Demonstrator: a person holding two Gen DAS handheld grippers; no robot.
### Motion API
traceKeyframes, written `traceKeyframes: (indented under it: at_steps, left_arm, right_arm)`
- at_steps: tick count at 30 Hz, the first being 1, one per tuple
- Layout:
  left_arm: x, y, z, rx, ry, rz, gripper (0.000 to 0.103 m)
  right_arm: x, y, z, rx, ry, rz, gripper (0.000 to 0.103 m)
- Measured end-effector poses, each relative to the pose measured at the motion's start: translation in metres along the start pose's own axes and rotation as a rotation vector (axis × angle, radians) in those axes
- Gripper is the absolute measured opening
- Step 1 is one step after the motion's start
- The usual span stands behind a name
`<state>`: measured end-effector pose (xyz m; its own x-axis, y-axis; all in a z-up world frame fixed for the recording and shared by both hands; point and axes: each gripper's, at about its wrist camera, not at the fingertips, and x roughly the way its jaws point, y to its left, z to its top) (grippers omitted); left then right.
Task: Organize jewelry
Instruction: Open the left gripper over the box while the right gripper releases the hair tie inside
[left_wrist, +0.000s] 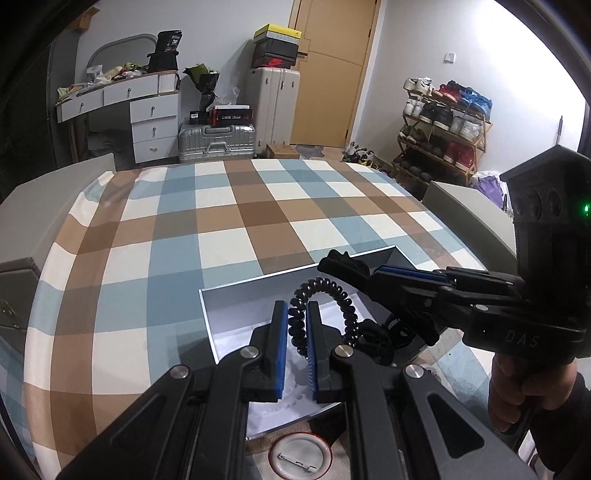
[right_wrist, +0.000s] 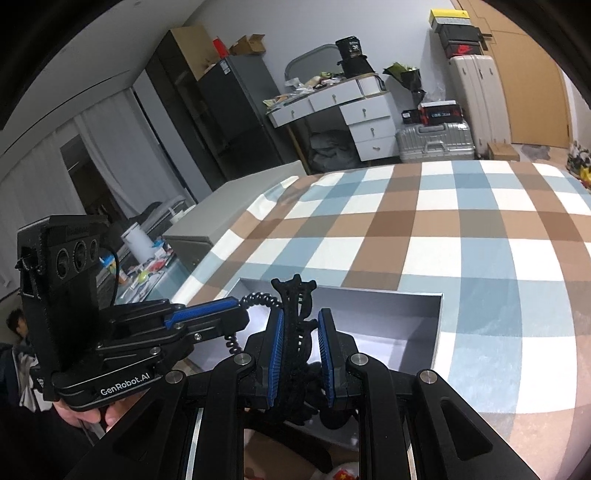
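Left tool (left_wrist: 296, 345), with ribbed blue pads, pinches a black coiled hair tie (left_wrist: 325, 299), springy like a phone cord. Right tool (left_wrist: 334, 264) clamps a matte black hair claw (right_wrist: 297, 332) with curved teeth, and both items hang above the shallow, square-cornered grey box (left_wrist: 221, 317) with its pale lining. That box sits on a bed (left_wrist: 184, 229) covered in smooth blue, brown and white checked cloth.

Black coil tie (left_wrist: 325, 295), claw clip (right_wrist: 297, 332), held over box (left_wrist: 229, 314)
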<state>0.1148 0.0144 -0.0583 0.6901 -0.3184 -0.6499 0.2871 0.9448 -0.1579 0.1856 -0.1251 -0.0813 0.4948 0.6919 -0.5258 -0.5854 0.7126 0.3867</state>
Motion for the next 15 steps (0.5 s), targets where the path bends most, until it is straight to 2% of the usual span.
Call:
traceKeyframes:
  at_steps: [6, 9, 10, 11, 12, 13, 14, 15]
  left_arm:
    - [0.004, -0.002, 0.002, 0.009, 0.012, -0.007, 0.006]
    - [0.004, -0.001, 0.001, 0.016, 0.017, 0.018, 0.007]
    - [0.003, -0.001, 0.001, 0.014, 0.019, 0.012, 0.011]
    - [0.002, -0.001, 0.001, 0.012, 0.017, 0.016, 0.019]
    - [-0.001, -0.001, 0.001, 0.012, 0.008, 0.023, 0.025]
    - [-0.003, -0.001, 0.001, 0.01, 0.0, 0.029, 0.038]
    - [-0.006, 0.0, 0.0, 0.003, -0.012, 0.038, 0.046]
    - [-0.008, 0.0, 0.0, -0.001, -0.021, 0.04, 0.047]
  right_arm:
    - [0.001, 0.002, 0.003, -0.004, -0.016, -0.017, 0.021]
    - [-0.005, 0.001, 0.002, 0.003, -0.034, -0.014, 0.029]
    - [-0.007, 0.001, 0.002, 0.004, -0.044, -0.017, 0.033]
    - [-0.012, 0.001, 0.002, 0.004, -0.06, -0.021, 0.037]
    - [-0.017, 0.002, 0.001, 0.003, -0.077, -0.022, 0.037]
    - [-0.023, 0.002, 0.0, 0.001, -0.093, -0.025, 0.037]
    - [-0.026, 0.003, 0.0, 0.0, -0.104, -0.031, 0.041]
    - [-0.032, 0.004, 0.0, 0.0, -0.123, -0.041, 0.044]
